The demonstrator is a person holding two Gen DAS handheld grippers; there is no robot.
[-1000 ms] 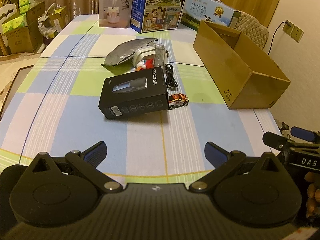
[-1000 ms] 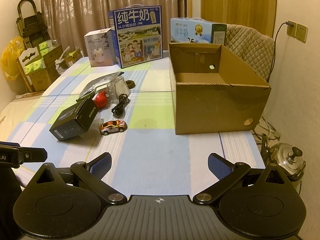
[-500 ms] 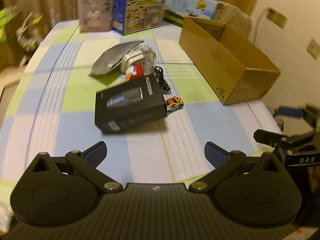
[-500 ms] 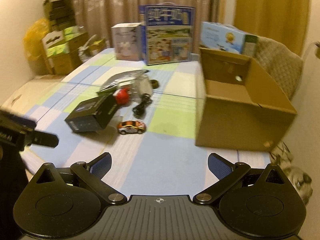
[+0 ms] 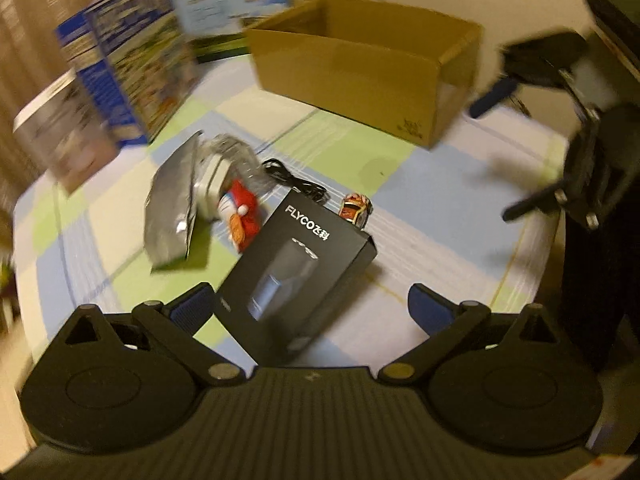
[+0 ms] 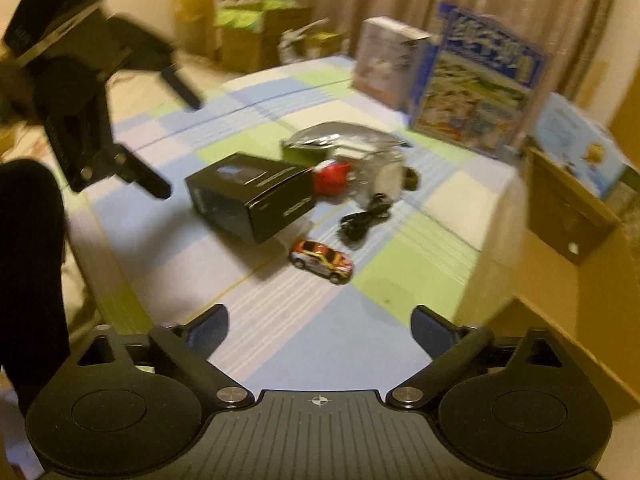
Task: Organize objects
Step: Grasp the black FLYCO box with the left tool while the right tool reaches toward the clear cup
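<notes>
A black FLYCO box lies on the checked tablecloth, its near end between the open fingers of my left gripper. It also shows in the right wrist view. Behind it lie a silver foil bag, a red toy, a black cable and a small toy car. An open cardboard box stands at the back right. My right gripper is open and empty above the cloth, the toy car just ahead of it.
Milk cartons and a white box stand at the table's far side. The other gripper shows at each view's edge, at the right and at the left. The cardboard box wall is close on my right.
Both grippers have moved forward over the table and turned inward. The left one has closed in on the black box. Both views are blurred by motion. Both stay open.
</notes>
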